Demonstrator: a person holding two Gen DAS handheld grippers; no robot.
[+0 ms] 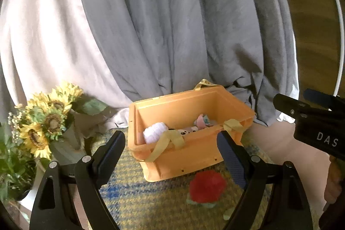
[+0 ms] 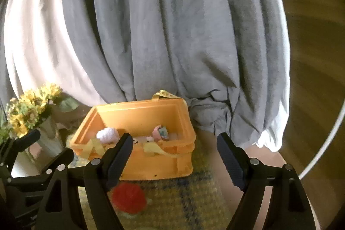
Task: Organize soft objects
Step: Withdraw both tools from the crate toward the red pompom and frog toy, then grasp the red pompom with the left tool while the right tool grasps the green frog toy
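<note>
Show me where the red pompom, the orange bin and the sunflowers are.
red pompom (image 1: 207, 186), left wrist view, its fluffy middle.
orange bin (image 1: 189, 156), left wrist view, its near outer wall.
sunflowers (image 1: 52, 121), left wrist view, the middle bloom's dark centre.

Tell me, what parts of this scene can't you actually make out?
- Small toys low inside the orange plastic bin: left wrist view, the front wall hides them.
- Fuzzy red plush ball: right wrist view, blurred, partly behind a black finger.
- Sunflower bouquet: right wrist view, blurred near the left edge.
</note>
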